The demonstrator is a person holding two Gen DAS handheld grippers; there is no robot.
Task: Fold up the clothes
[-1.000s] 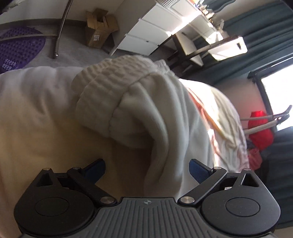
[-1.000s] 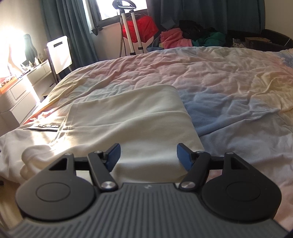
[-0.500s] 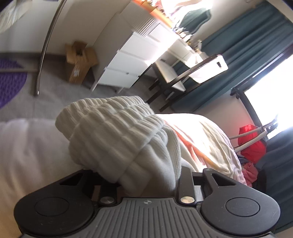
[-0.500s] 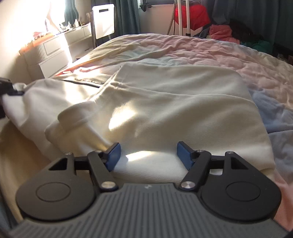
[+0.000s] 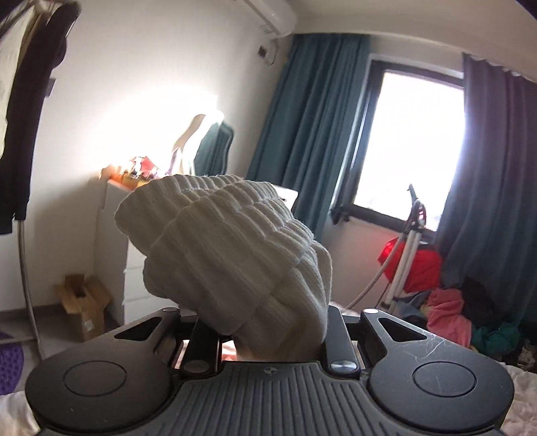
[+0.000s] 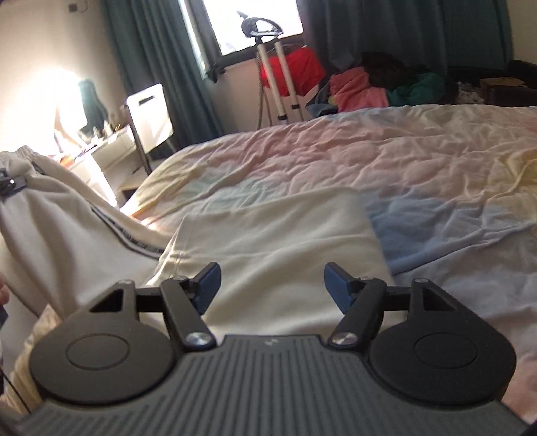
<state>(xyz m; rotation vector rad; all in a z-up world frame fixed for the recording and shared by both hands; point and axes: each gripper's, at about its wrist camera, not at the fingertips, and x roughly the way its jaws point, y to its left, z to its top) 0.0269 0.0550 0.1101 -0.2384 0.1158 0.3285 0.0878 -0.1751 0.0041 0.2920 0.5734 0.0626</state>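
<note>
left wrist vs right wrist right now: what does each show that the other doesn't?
Left wrist only: the ribbed cuff clamped in the left gripper, an air conditioner, a cardboard box.

Right wrist only: the open right gripper over the cream garment lying on the bedspread; a white chair.

Both: teal curtains, window, red item on the stand, and the clothes pile.
</note>
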